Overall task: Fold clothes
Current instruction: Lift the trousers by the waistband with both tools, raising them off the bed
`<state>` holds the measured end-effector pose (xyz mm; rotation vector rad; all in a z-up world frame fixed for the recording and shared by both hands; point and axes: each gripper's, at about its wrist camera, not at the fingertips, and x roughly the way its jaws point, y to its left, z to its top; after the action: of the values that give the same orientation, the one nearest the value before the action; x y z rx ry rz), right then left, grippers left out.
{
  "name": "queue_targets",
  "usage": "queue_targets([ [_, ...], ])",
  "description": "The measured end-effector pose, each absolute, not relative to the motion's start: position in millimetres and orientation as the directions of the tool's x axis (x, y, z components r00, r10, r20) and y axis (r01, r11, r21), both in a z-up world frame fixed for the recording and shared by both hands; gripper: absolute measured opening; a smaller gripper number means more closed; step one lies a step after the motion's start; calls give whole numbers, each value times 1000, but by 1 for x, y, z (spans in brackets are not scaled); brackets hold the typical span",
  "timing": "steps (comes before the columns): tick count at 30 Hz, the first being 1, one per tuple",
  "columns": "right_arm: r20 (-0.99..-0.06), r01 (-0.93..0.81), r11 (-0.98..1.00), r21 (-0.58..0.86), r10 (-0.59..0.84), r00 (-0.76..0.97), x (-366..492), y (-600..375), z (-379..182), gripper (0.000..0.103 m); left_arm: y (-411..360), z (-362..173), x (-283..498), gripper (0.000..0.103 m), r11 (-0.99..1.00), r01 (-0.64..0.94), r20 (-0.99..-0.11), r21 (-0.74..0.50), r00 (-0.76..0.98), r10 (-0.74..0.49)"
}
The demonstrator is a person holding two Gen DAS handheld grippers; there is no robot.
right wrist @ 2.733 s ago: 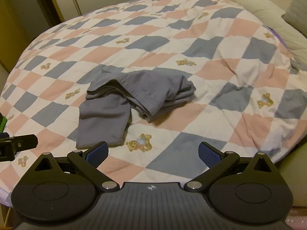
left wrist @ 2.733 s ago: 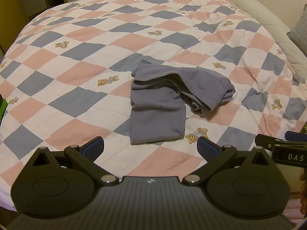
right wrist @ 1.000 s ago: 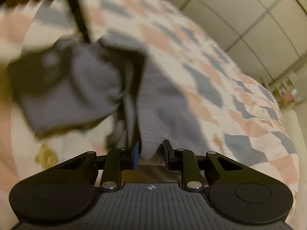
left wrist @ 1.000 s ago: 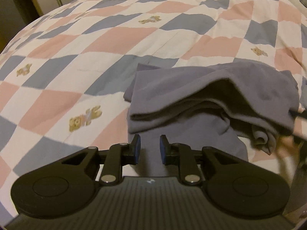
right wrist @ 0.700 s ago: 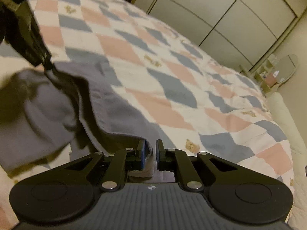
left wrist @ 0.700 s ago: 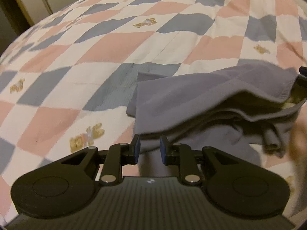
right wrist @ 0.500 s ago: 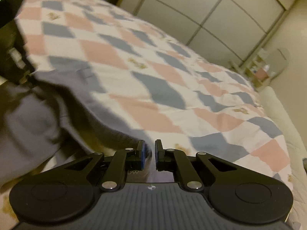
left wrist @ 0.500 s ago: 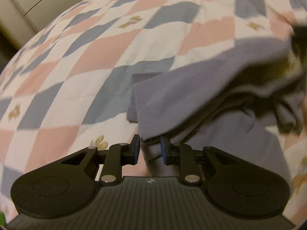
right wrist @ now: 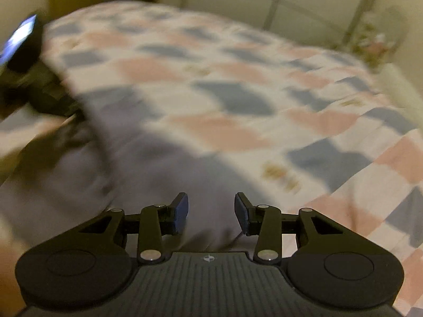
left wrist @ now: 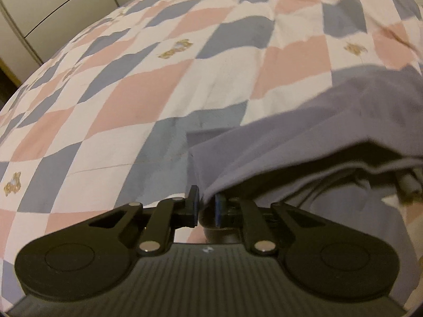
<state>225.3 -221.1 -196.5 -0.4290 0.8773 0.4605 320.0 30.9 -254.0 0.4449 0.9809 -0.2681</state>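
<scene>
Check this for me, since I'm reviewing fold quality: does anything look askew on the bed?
Yes. The grey garment is bunched and doubled over, one layer lifted by the left tool; the right tool is open.

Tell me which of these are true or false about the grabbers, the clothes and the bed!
1. The left gripper is pinching the purple garment. True: its jaws are shut on the garment's edge.
2. The right gripper is clamped shut. False: its jaws stand apart, with garment lying between and ahead of them.
3. The quilt is plain green. False: it has pink, blue-grey and white checks.
4. Little bears are printed on the quilt. True.
5. The garment is neatly folded flat. False: one layer is lifted, with a dark gap under it.
</scene>
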Motion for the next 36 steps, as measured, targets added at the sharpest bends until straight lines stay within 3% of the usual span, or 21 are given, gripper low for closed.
queue_targets([
  [2,-835,-609,777,-163,221,505,207,-213,-203,41,33,-255,318,10,881,411,-848,234,529,-22],
  [4,-824,-659,693,-293,167,542,188,-201,-217,41,35,-256,315,14,884,409,-851,228,525,-24],
  [8,-743,-686,437,-582,58,667,151,-177,-251,42,37,-253,300,16,873,429,-855,234,518,-25],
  [11,-641,-606,319,-729,-7,768,146,-172,-266,46,43,-251,288,17,875,430,-862,224,506,-29],
  [14,-620,-581,342,-739,-8,784,155,-176,-262,46,47,-248,278,17,880,423,-862,214,505,-33],
  [17,-600,-574,348,-742,38,799,158,-175,-257,50,40,-255,274,18,839,463,-853,286,521,4],
  [27,-571,-583,295,-757,135,810,171,-175,-259,50,19,-290,261,22,505,639,-741,580,671,3],
  [30,-590,-598,263,-757,116,799,175,-177,-267,50,23,-291,259,29,450,645,-721,618,693,-3],
  [36,-594,-600,276,-751,116,796,174,-180,-270,50,24,-303,249,28,304,660,-684,687,728,-36],
])
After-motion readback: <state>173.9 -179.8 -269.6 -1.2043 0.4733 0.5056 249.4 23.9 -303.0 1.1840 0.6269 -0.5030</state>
